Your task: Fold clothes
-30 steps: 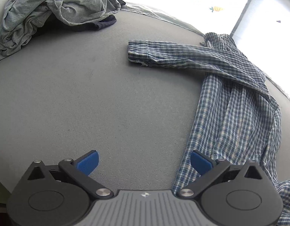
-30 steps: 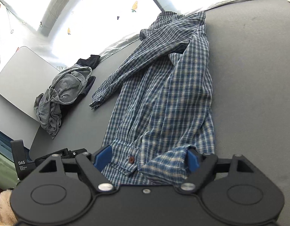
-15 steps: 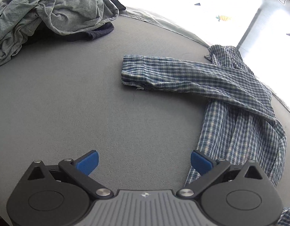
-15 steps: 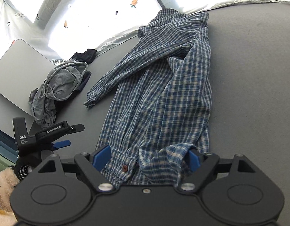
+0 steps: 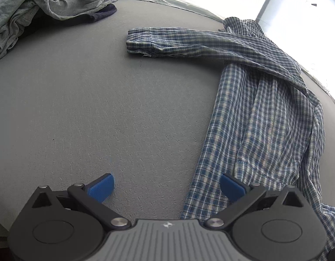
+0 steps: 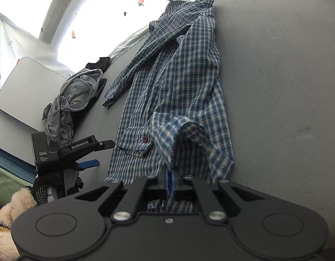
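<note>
The left gripper [image 5: 166,187] hovered with its jaws spread wide over the grey table [image 5: 84,108], the plaid shirt's [image 5: 261,117] hem just beside its right pad. The right gripper [image 6: 170,179] was pinched tight on the shirt's folded-up hem corner. The shirt lay lengthwise, blue-and-white checked, one sleeve stretched out sideways.

The left wrist camera looked down steeply, close over the grey counter [image 5: 84,100]. The right wrist camera sat lower, facing across it. Both views shared the plaid shirt [image 5: 265,117] [image 6: 180,82] and grey clothes pile [image 5: 47,2] [image 6: 73,100].
</note>
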Motion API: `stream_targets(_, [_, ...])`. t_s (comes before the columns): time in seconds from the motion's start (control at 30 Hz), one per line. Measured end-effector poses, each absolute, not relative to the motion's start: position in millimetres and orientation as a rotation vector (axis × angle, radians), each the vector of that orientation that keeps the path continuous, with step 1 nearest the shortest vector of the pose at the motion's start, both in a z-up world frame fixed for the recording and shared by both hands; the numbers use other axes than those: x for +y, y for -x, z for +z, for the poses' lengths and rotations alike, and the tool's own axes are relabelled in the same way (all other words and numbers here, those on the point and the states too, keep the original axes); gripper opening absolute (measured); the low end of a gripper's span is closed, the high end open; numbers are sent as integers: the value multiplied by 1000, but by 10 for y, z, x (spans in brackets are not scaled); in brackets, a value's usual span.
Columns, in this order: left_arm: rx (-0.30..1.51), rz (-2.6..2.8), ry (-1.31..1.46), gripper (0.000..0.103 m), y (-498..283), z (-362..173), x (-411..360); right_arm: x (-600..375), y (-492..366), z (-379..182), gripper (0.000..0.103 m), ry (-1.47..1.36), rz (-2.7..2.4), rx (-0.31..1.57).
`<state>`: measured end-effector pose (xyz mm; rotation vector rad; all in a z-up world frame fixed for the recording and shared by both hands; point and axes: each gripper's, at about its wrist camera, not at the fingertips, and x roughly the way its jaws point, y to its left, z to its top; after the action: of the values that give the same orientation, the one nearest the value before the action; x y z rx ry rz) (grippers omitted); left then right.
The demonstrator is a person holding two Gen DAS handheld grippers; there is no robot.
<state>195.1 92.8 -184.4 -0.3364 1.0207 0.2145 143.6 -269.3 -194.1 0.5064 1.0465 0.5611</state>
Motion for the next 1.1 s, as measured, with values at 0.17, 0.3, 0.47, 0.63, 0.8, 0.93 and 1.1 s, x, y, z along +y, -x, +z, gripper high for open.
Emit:
stream_targets(0.17, [1030, 204, 315, 102, -1807, -1807, 889, -2453, -1368, -1930, 9, -481, 657, 1067])
stream_targets(0.3, [1037, 188, 302, 102, -1692, -1787, 852, -2473, -1338, -1809, 34, -491, 703, 1027])
stream_targets(0.47, [1040, 171, 269, 102, -1624, -1775, 814, -2792, -1443, -1645, 34, -742, 718, 873])
stream_targets(0.63, [1036, 175, 273, 102, -1578, -1760, 862, -2979, -1698, -1879, 31, -801, 507, 918])
stream_targets(0.8, [1030, 203, 291, 102, -1577, -1742, 967, -2558, -1806, -2216, 27, -528, 508, 1135])
stream_targets(0.93, [1013, 235, 308, 102, -1623, -1710, 1057, -2023, -1670, -2142, 25, -213, 608, 1172])
stream_targets(1.1, [996, 269, 323, 103, -1763, -1688, 1187, -1979, -1779, -1857, 31, -150, 654, 1091])
